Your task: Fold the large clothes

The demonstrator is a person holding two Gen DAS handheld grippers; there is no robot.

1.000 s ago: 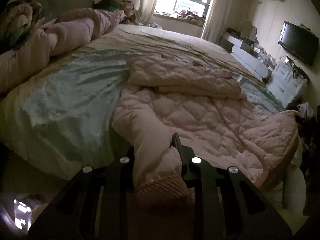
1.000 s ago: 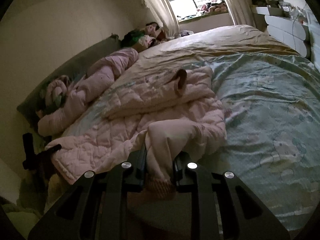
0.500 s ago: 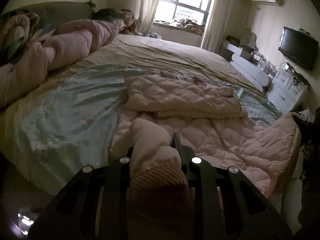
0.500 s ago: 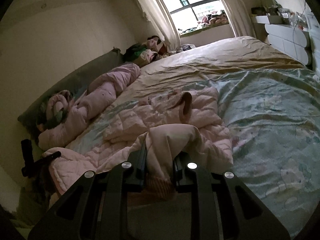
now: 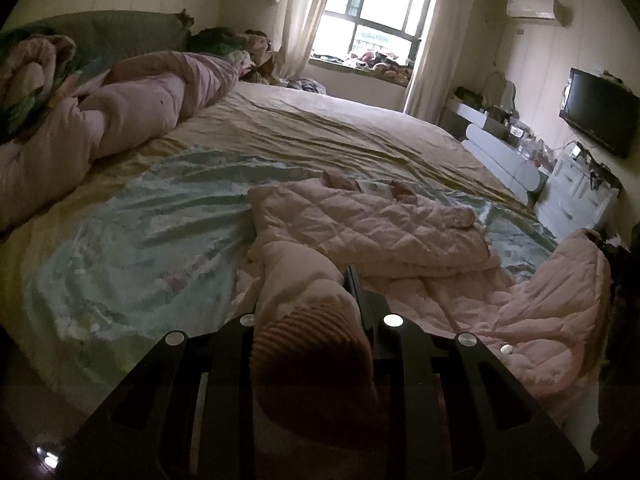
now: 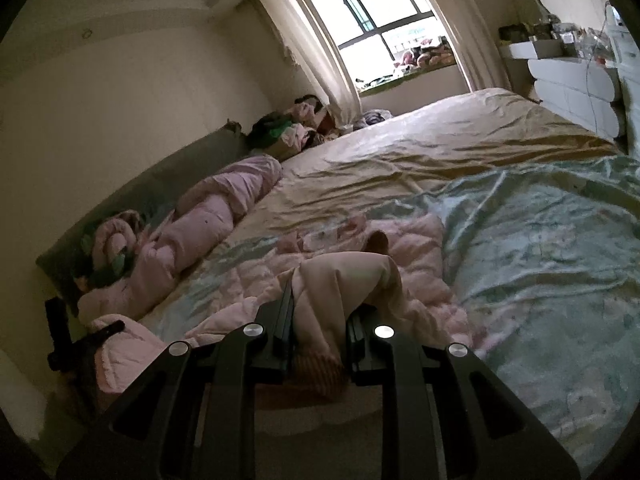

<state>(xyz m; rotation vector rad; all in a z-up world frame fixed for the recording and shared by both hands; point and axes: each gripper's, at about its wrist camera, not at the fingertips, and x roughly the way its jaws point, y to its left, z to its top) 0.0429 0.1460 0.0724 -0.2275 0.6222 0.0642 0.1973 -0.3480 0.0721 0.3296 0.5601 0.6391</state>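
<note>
Both tongs are closed on cloth, and each view is taken in turn.

From the left wrist, the left gripper (image 5: 310,292) is seen at 6 o'clock of the picture. Its black jaws are pressed against a sleeve of the pale pink quilted padded jacket (image 5: 372,224), and the ribbed knitted cuff (image 5: 312,356) of that sleeve is bunched toward the camera, between the jaws. The body of the jacket is spread on the wide bed with a light blue and beige satin sheet (image 5: 132,236); a folded part lies at 12 o'clock from the gripper, and a looser part hangs over the bed edge at 3 o'clock. A long rolled pink quilt (image 5: 132,112) is laid along the headboard at 10 o'clock. A bright window with cream curtains (image 5: 376,12) is seen at 12 o'clock, and a black flat television (image 5: 600,112) is fixed on the wall at 2 o'clock.

From the right wrist, the right gripper (image 6: 320,308) is seen at 6 o'clock, its jaws shut on the other sleeve (image 6: 344,280) of the same jacket, which is raised in a hump above the fingers. The quilted body (image 6: 400,256) is lying just behind it, at 12 o'clock. The left gripper (image 6: 80,336) is partly seen at 9 o'clock, by the bed edge.
</note>
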